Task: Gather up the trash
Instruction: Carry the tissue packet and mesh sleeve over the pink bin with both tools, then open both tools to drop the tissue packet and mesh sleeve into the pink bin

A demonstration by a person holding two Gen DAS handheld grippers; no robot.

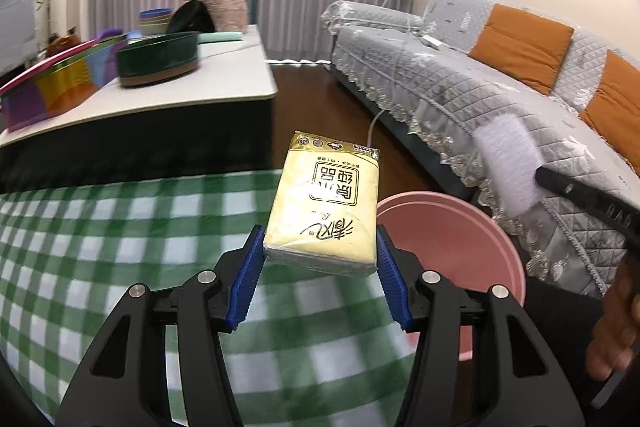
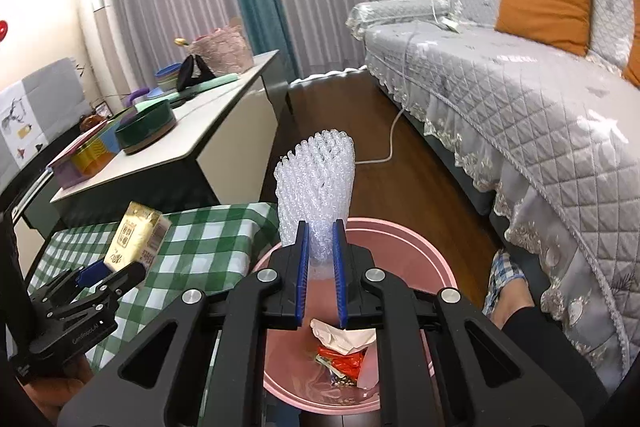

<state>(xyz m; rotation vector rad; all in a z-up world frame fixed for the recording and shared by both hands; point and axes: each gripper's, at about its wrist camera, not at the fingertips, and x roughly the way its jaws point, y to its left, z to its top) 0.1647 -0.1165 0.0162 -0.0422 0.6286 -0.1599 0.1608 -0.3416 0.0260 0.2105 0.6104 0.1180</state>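
Trash is held in both tools at this moment, over the edge of a low table. On the left side of the room stands a white sideboard (image 2: pixel 168 151) with a dark green round tin (image 2: pixel 146 126) and some coloured boxes on it. In front of it lies the green checked cloth (image 1: pixel 120 247) of the low table. Above this cloth the left gripper (image 1: pixel 320 255) holds a yellow tissue pack (image 1: pixel 326 205); its blue pads press on the two sides of the pack near its lower end, so the jaws stand about half open, and the pack leans up and away from the camera. Just to the right of the cloth stands the pink bin (image 2: pixel 404 247) on the dark wooden floor, with crumpled paper (image 2: pixel 340 337) and red wrappers (image 2: pixel 344 363) at its bottom. Over the bin the right gripper (image 2: pixel 321 259) is almost closed on a white foam net sleeve (image 2: pixel 316 183), which stands upright out of the narrow jaws. Further right a grey quilted sofa (image 2: pixel 500 87) with orange cushions runs along the wall, and a white cable (image 2: pixel 390 147) lies on the floor beside it.
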